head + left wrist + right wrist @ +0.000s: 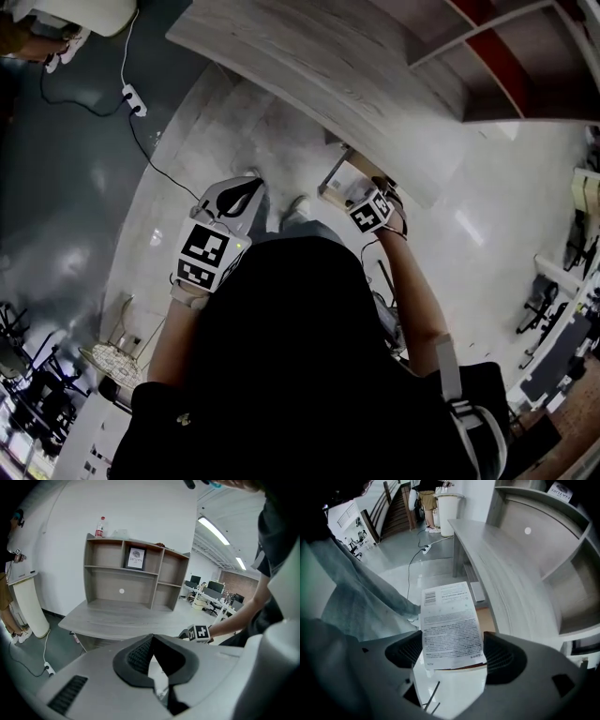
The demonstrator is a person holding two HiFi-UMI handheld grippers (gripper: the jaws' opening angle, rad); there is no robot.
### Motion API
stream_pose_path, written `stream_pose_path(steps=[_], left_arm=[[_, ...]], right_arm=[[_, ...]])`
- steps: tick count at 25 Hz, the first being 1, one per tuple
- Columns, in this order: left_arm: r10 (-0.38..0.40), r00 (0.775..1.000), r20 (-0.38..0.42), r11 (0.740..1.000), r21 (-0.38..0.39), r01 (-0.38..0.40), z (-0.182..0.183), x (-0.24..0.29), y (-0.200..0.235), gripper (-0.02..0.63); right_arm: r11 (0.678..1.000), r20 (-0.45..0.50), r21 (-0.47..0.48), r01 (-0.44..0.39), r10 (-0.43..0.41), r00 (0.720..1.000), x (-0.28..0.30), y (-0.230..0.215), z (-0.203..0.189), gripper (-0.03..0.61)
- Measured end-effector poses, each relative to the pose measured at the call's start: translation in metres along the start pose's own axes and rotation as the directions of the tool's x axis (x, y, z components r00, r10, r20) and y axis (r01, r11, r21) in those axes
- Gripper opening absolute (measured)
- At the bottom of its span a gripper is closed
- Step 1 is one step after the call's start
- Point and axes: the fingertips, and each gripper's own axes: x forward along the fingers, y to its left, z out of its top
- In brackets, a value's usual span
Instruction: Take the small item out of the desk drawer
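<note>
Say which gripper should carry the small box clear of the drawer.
Right. The right gripper is shut on the small box, just beside the open drawer. The left gripper is shut, empty, and held back from the desk.

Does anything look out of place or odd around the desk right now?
Only the desk drawer, standing open under the desktop. The right gripper holds a white printed box; nothing looks spilled or damaged.

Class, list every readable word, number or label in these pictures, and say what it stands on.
White box in the right gripper: barcode and fine print, too small to read.
Framed picture in the shelf unit: caption blurred, unreadable.
Bottle label: unreadable.
Nothing can be quoted.
</note>
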Motion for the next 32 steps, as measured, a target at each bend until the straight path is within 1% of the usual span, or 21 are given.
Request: stream_pose_path(steps=[6, 10, 14, 16, 18, 20, 22, 24, 27, 32], left_arm=[[-0.03, 0.999, 0.034, 0.999, 0.032, 0.028, 0.017, 0.001, 0.017, 0.009], [-0.044, 0.997, 0.056, 0.999, 0.033, 0.042, 0.027, 0.004, 0.031, 0.009], [-0.061, 0.994, 0.093, 0.997, 0.047, 0.057, 0.036, -0.01, 0.043, 0.009], [-0.068, 0.992, 0.108, 0.997, 0.053, 0.063, 0.041, -0.016, 0.047, 0.009], [-0.075, 0.99, 0.119, 0.996, 0.06, 0.069, 0.052, -0.008, 0.05, 0.009], [-0.081, 0.988, 0.129, 0.995, 0.068, 0.073, 0.06, -0.004, 0.053, 0.009], [-0.082, 0.987, 0.141, 0.995, 0.072, 0.073, 0.067, -0.006, 0.059, 0.009], [-0.08, 0.984, 0.158, 0.995, 0.074, 0.069, 0.073, -0.01, 0.064, 0.009], [-0.079, 0.98, 0.184, 0.995, 0.079, 0.065, 0.082, -0.015, 0.071, 0.009], [-0.08, 0.975, 0.207, 0.994, 0.085, 0.064, 0.091, -0.019, 0.08, 0.009]], right_arm=[[0.999, 0.091, 0.038, 0.001, -0.004, 0.996, -0.049, -0.001, 0.05, 0.403], [0.997, 0.177, 0.075, -0.008, -0.005, 0.984, -0.087, -0.001, 0.089, 0.403], [0.991, 0.287, 0.135, -0.006, -0.034, 0.957, -0.131, 0.01, 0.133, 0.402], [0.985, 0.348, 0.169, -0.018, -0.043, 0.937, -0.152, 0.014, 0.152, 0.402], [0.98, 0.406, 0.196, -0.035, -0.049, 0.913, -0.168, 0.005, 0.166, 0.4], [0.975, 0.463, 0.215, -0.049, -0.057, 0.884, -0.185, -0.002, 0.18, 0.4], [0.97, 0.527, 0.232, -0.07, -0.065, 0.847, -0.205, -0.002, 0.195, 0.4], [0.964, 0.597, 0.248, -0.097, -0.073, 0.799, -0.225, -0.002, 0.209, 0.4], [0.955, 0.689, 0.267, -0.129, -0.095, 0.719, -0.252, -0.003, 0.228, 0.4], [0.941, 0.784, 0.298, -0.159, -0.146, 0.603, -0.294, -0.008, 0.245, 0.399]])
